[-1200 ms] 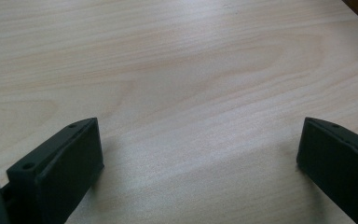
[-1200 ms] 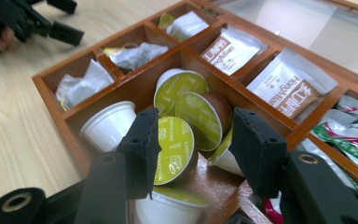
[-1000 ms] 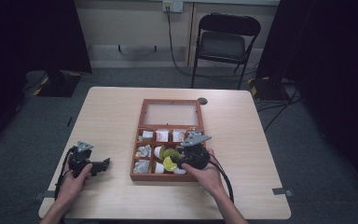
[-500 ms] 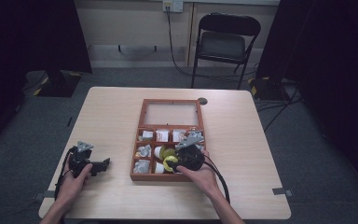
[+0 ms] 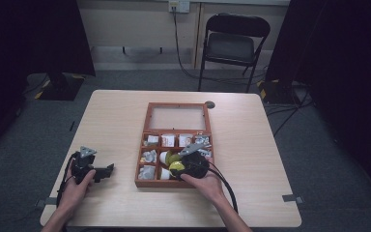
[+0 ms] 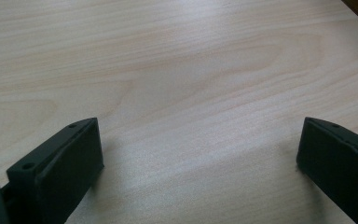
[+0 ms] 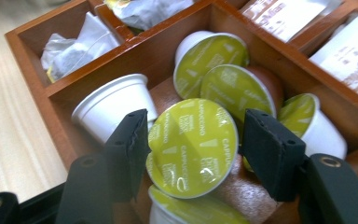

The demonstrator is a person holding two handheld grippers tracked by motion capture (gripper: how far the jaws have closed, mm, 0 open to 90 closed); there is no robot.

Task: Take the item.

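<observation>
Right hand-held gripper [image 7: 193, 154] down inside the middle compartment at the near edge of the red-brown wooden compartment box [image 5: 142, 167], its two black jaws set either side of a white plastic coffee capsule with a yellow-green foil lid [image 7: 192, 148]. Left jaw touching the lid's rim; right jaw just beside it, perhaps touching, so a grasp closing or only just made rather than a firm clamp. Foil lid tilted up toward the camera, printed lettering across it. Around it in the same compartment, more capsules of the same kind [image 7: 223, 86], jumbled: some lid-up, one lying on its side [image 7: 114, 106] with its white cup showing. Beyond, neighbouring compartments with crumpled clear-wrapped sachets [image 7: 77, 46] and flat paper packets [image 7: 286, 14]. Lid of the box laid open at the far side, in the high view.

Left hand-held gripper [image 6: 196, 158] well apart from the box, low over the pale wooden counter [image 6: 168, 70], jaws spread wide with nothing between them, idle by the look of it.

Likely step: picking one capsule out of the box. Next move, on that reading: firm closure on the capsule's rim, then a straight lift clear of the dividers without dragging the neighbouring capsules along.
</observation>
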